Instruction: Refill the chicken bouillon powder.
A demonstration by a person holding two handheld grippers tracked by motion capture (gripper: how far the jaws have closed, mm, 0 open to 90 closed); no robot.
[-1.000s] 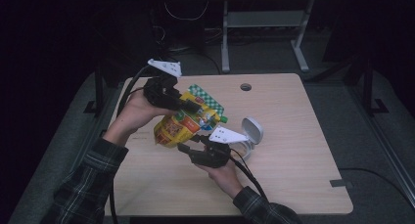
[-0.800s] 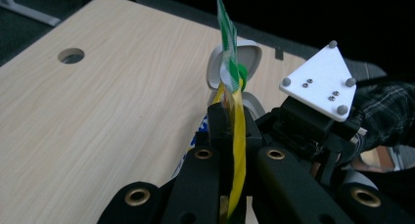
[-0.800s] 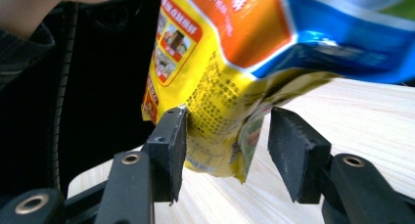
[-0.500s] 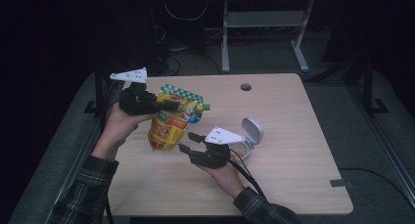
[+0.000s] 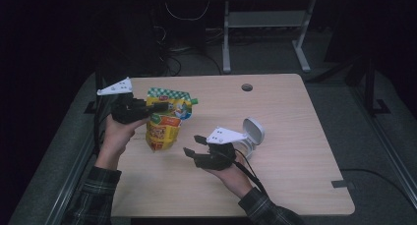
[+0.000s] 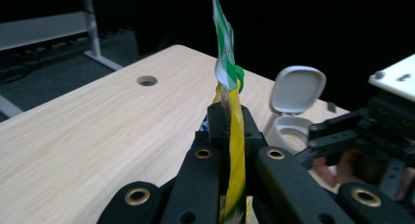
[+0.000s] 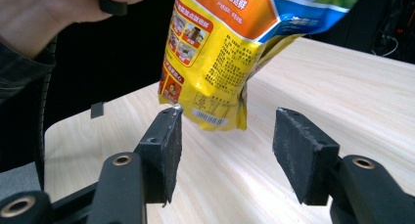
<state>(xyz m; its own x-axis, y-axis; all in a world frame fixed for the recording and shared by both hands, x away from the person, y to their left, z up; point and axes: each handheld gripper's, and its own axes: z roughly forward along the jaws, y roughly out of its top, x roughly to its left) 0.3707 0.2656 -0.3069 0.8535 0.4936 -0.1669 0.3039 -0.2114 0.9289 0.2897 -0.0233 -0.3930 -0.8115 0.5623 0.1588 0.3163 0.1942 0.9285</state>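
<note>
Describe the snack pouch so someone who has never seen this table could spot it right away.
Start at the light wooden table and look to its left side, where the left gripper is shut on a pouch hanging above the tabletop. It is bright yellow with a green checked top, unlike the plain white flip-lid container to its right.

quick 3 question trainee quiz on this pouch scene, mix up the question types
1. True or false: the left hand-held gripper is shut on the yellow pouch.
2. The right hand-held gripper is: A) open with nothing between its jaws, B) clamped on the pouch, C) gripping the white lid.
3. What stands on the table just behind the right hand-held gripper?

Key: 1 true. 2 A. 3 an open white flip-lid container.
</note>
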